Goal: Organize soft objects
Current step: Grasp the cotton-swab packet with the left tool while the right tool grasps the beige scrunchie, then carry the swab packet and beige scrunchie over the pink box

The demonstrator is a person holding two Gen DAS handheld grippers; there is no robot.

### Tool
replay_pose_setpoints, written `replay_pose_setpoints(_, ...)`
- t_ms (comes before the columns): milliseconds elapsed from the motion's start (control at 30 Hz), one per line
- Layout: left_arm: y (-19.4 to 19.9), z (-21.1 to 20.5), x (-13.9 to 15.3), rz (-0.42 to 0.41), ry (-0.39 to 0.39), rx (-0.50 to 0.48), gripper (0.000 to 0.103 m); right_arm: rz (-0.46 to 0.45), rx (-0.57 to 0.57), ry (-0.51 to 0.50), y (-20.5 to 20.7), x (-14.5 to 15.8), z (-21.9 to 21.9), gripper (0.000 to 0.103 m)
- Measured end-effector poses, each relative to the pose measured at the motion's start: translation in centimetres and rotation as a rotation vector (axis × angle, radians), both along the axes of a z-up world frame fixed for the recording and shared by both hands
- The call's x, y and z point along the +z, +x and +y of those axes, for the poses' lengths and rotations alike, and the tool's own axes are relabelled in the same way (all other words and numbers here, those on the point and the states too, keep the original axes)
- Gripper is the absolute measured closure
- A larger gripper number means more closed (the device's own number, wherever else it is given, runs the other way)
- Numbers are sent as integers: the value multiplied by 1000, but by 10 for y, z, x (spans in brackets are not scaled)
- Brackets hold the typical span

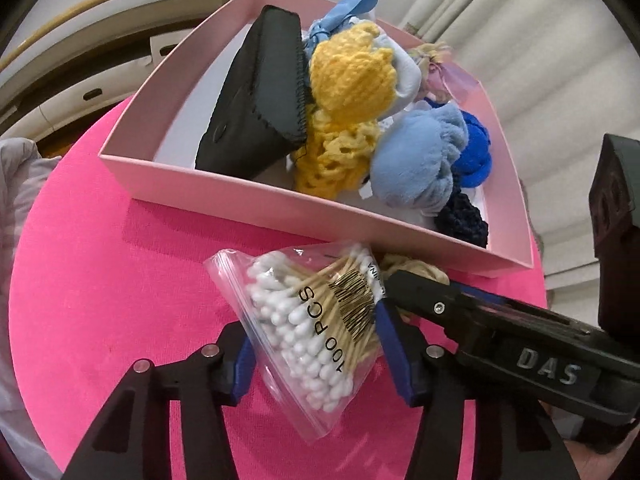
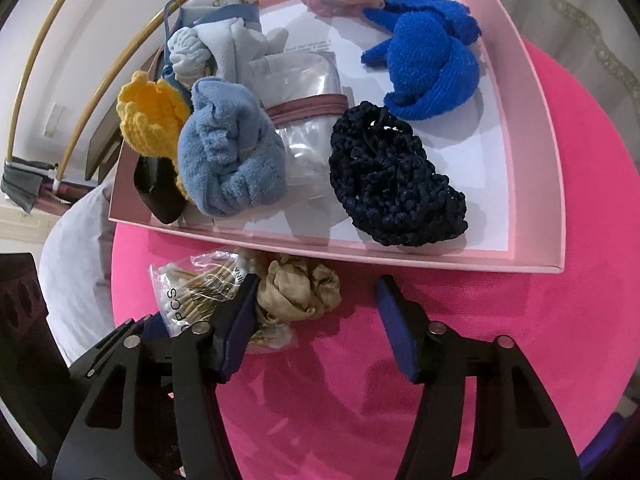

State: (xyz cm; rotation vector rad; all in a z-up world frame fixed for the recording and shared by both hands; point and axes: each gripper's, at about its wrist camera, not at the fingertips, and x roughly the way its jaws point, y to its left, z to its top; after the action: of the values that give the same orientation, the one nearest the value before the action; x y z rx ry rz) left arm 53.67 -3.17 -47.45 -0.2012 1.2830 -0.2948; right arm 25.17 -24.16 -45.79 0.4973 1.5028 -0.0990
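The left gripper (image 1: 316, 356) pinches the cotton-swab bag (image 1: 316, 336) on the pink table (image 1: 100, 300) — the right gripper's (image 2: 318, 330) fingers stand half-wide around the beige scrunchie (image 2: 298, 294), beside the pink box (image 2: 532, 128) — squeeze fully before lifting.

A lived-in room at home, as I see it from my two wrist cameras.

I look down on a round pink-covered table (image 1: 100, 280) holding a pink cardboard box (image 1: 248, 208) of knitted and terry items; pale curtains (image 1: 500, 20) hang behind, a lace-trimmed one (image 2: 580, 20) to the side, and a wooden hoop (image 2: 40, 60) and grey bedding-like fabric (image 2: 76, 248) sit nearby.
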Motion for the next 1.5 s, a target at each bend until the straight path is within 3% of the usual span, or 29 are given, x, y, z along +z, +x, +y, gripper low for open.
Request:
replay_pose_setpoints(133,-6,-3,7,-22,27,-15,57,6,-17,7,-2,-2,3,75)
replay_pose_setpoints(200,-9,-3,12,-30,41,-19,60,5,-26,9,-5,-3,2,78)
replay_pose_setpoints(533,-27,-11,41,-69,104,-56,73,-25,-70,14,-28,16,-10,79)
replay_pose_setpoints(833,-55,-15,78,-106,144,-68,75,-94,-58,-16,-51,64,-18,79)
replay_pose_setpoints(1233,-88,9,178,-187,202,-72,75,-214,-15,-72,-61,146,-11,79)
replay_pose_setpoints(1500,-76,23,229,-239,196,-35,75,-299,-8,-95,-28,185,-17,79)
